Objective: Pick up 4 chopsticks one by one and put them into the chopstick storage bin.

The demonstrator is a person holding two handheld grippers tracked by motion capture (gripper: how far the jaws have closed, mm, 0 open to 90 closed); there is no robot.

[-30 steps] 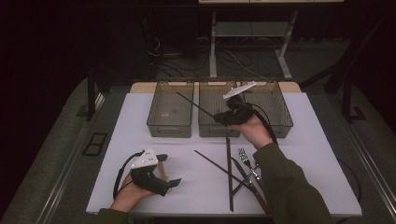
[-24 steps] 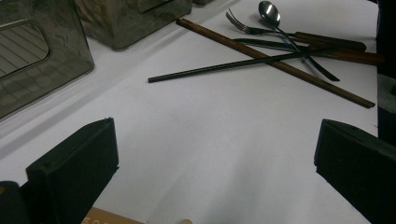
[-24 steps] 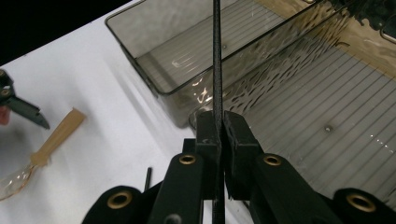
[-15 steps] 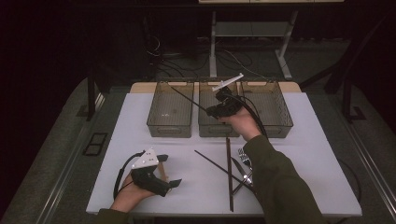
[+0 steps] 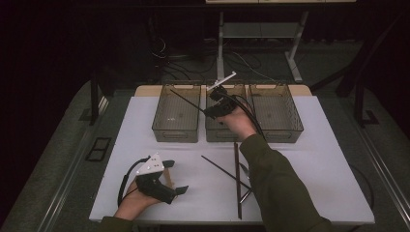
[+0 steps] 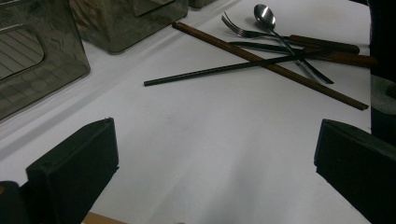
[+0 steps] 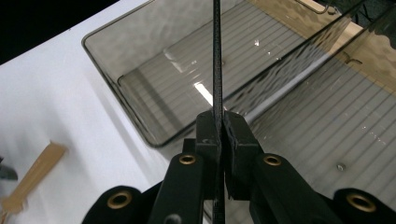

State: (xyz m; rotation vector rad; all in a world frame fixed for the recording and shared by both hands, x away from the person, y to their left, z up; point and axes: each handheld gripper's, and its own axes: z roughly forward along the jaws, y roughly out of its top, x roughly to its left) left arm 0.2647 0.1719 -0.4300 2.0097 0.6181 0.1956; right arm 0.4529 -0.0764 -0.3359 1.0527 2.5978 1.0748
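Right gripper: we see its jaws pinched tight on a thin black chopstick, held above the clear bins at the far side of the table.
Black chopstick: in the high view it slants from the gripper toward the left bin, its far end over that bin; in the right gripper view it runs straight up from between the pads.
Left gripper: we see it resting low near the table's near left edge, jaws spread wide with bare white tabletop between them.
Middle bin: just under the right hand.
Right bin: beside it.
Left on the table: a second black chopstick, crossed over a brown chopstick, with a fork and a spoon just beyond.
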